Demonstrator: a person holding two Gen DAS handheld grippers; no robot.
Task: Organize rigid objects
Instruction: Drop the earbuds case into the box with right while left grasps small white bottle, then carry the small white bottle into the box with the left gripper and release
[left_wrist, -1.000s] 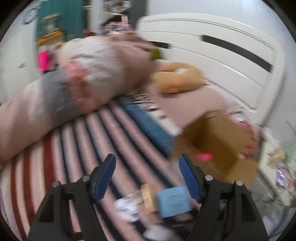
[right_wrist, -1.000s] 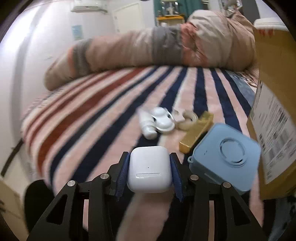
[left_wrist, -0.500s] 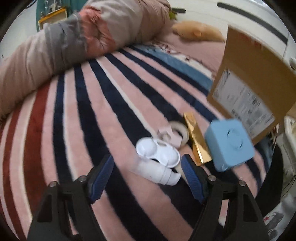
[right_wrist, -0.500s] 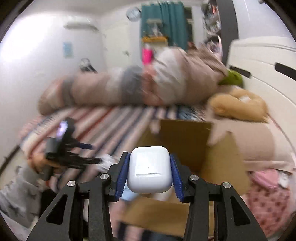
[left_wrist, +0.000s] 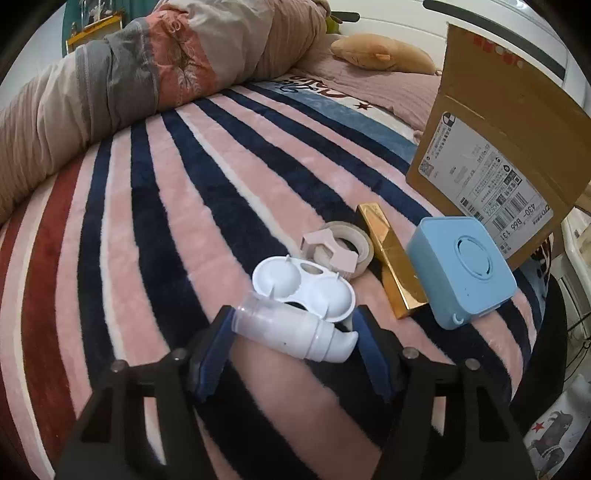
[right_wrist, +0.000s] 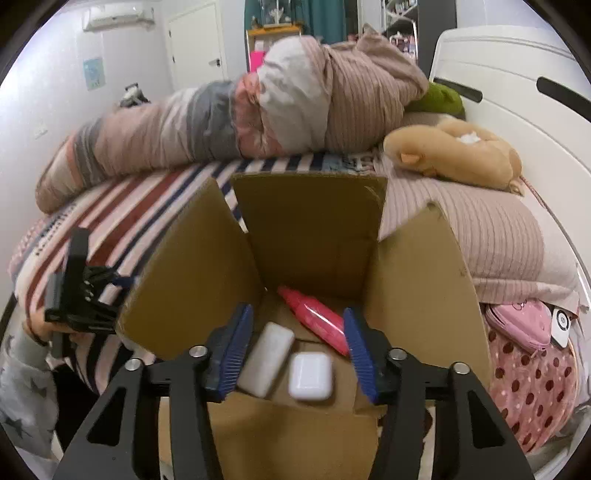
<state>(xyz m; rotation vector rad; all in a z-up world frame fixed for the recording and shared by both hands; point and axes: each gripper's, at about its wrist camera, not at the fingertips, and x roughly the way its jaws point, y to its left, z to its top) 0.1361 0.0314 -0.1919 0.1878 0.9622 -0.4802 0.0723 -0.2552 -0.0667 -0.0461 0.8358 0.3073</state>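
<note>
In the left wrist view my left gripper (left_wrist: 291, 332) is open, its blue pads on either side of a white bottle (left_wrist: 295, 332) lying on the striped blanket. Behind it lie a white contact lens case (left_wrist: 303, 284), a tape roll (left_wrist: 343, 245), a gold bar (left_wrist: 391, 254) and a blue square box (left_wrist: 461, 266). In the right wrist view my right gripper (right_wrist: 299, 339) is open over the open cardboard box (right_wrist: 310, 236). A white earbud case (right_wrist: 309, 375) lies in the box below the jaws, beside a white flat bar (right_wrist: 266, 358) and a pink bottle (right_wrist: 314, 317).
The cardboard box (left_wrist: 498, 136) stands right of the items on the bed. A rolled duvet (right_wrist: 221, 118) and a plush toy (right_wrist: 454, 151) lie at the back. The left gripper (right_wrist: 77, 291) shows at the box's left. A pink pouch (right_wrist: 517, 325) lies to the right.
My right gripper opened and the white earbud case dropped into the cardboard box. My left gripper came down so its open pads flank the white bottle.
</note>
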